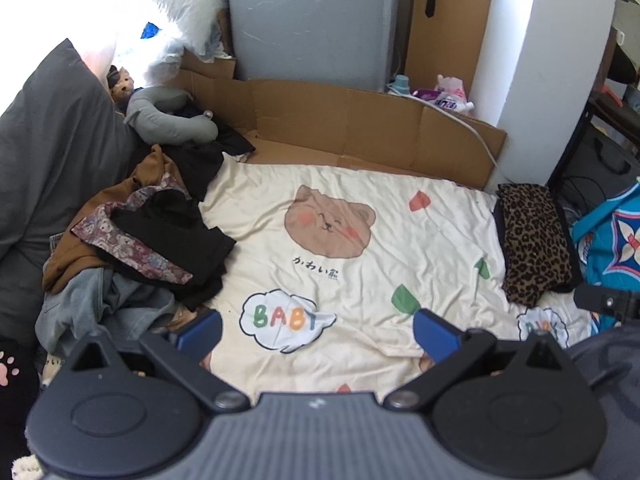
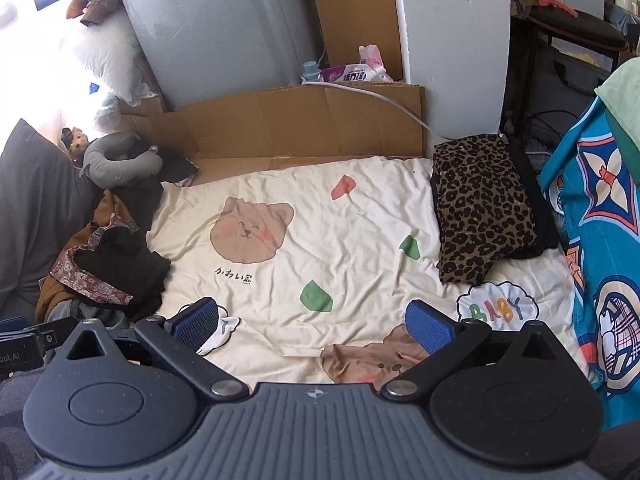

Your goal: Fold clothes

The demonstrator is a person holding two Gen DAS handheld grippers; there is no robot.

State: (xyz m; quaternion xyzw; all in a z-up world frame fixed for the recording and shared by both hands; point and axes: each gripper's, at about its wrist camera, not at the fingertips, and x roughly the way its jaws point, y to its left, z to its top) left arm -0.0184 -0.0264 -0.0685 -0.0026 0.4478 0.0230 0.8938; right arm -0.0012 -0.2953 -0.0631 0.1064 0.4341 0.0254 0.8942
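Both grippers, left (image 1: 316, 330) and right (image 2: 312, 322), hang released and empty. Best next: take 1 garment off the pile (image 1: 160, 240), ahead-left, and spread it flat on the sheet (image 1: 400, 248).

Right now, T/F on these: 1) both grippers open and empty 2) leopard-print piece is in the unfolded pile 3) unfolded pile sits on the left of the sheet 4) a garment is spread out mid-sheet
1) True: left gripper and right gripper both stand open, nothing between the pads.
2) False: the leopard-print piece lies folded alone at the sheet's right edge.
3) True: the unfolded pile is heaped on the left.
4) False: the middle of the sheet holds no garment.
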